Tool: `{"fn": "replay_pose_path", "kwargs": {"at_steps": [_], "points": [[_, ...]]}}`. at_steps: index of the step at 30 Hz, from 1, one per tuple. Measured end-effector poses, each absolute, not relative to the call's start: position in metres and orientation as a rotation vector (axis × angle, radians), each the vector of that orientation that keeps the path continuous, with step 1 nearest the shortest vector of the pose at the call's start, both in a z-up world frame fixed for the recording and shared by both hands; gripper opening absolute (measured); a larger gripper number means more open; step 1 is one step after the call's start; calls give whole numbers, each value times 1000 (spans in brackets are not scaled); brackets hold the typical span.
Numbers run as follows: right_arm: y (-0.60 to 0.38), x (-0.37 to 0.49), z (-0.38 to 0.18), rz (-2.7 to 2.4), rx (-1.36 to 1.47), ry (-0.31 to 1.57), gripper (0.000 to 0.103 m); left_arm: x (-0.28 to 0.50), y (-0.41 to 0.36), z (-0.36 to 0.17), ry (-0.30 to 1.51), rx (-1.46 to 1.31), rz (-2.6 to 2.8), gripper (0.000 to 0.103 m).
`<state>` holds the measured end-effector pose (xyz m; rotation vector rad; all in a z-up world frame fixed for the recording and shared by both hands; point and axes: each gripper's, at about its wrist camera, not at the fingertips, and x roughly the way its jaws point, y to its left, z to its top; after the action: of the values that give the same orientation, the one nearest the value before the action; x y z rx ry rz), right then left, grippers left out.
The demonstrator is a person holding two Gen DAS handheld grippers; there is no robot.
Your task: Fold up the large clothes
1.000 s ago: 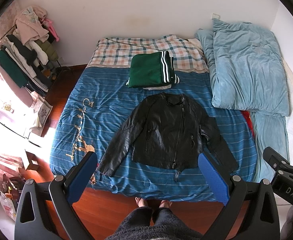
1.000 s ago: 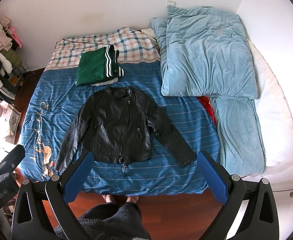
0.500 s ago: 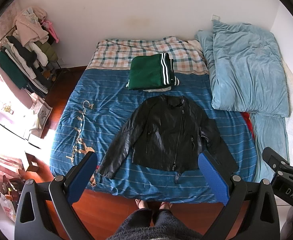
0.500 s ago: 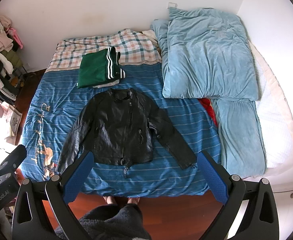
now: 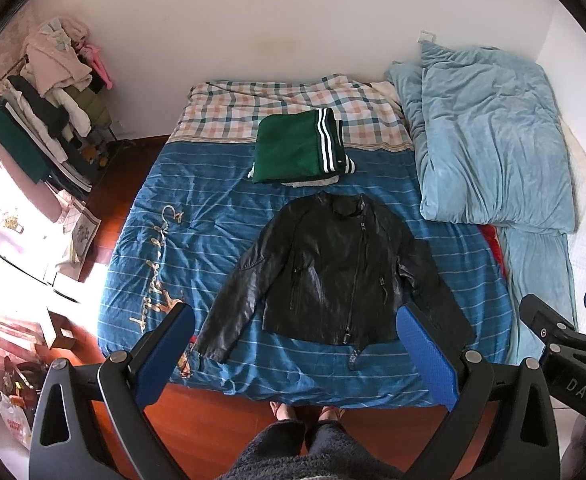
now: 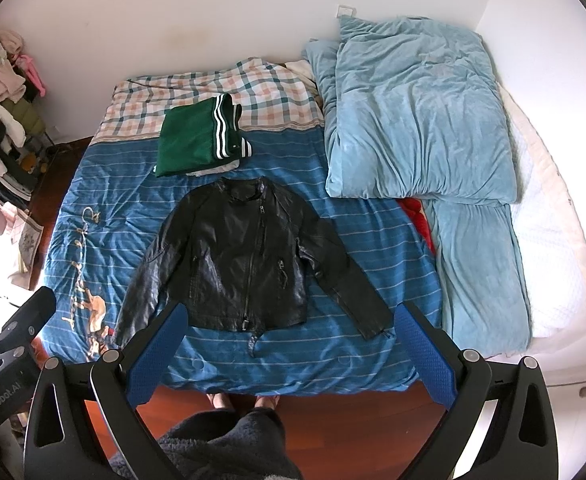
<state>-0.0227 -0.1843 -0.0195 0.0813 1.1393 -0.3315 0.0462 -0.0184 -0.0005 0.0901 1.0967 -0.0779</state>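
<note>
A black leather jacket [image 5: 333, 268] lies flat, front up, sleeves spread, on the blue striped bedspread [image 5: 197, 240]; it also shows in the right wrist view [image 6: 241, 260]. A folded green garment with white stripes [image 5: 299, 152] sits behind it near the head of the bed, and also shows in the right wrist view [image 6: 197, 140]. My left gripper [image 5: 293, 344] is open and empty, held high above the bed's foot. My right gripper [image 6: 289, 344] is open and empty, also high above the foot edge. Neither touches the jacket.
A light blue duvet [image 6: 413, 120] is piled along the bed's right side over a white mattress [image 6: 553, 248]. A clothes rack [image 5: 41, 120] stands at the left wall. Wood floor [image 5: 133, 152] and the person's feet [image 5: 305, 412] lie at the bed's foot.
Both grippers have drawn back and up slightly, so the bed and jacket sit a little lower and smaller in view. The jacket has not moved. Both grippers stay open.
</note>
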Motion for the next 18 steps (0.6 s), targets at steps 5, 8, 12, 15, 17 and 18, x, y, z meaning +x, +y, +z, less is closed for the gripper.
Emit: {"fn": "replay_pose_path", "kwargs": {"at_steps": [5, 8, 12, 15, 17, 18], "points": [[-179, -1, -21, -341, 96, 1147, 103, 44, -19, -4, 1058, 115, -84, 103], [-188, 3, -31, -355, 158, 1133, 103, 51, -15, -19, 980, 157, -49, 103], [-222, 6, -63, -413, 282, 1093, 103, 75, -20, -61, 937, 224, -32, 103], [-267, 7, -103, -550, 357, 1095, 103, 97, -19, -96, 951, 228, -46, 103], [-301, 2, -143, -650, 444, 1104, 95, 111, -25, -123, 973, 258, -25, 103], [-318, -3, -163, -669, 501, 1104, 83, 117, -30, -140, 984, 275, -14, 103]]}}
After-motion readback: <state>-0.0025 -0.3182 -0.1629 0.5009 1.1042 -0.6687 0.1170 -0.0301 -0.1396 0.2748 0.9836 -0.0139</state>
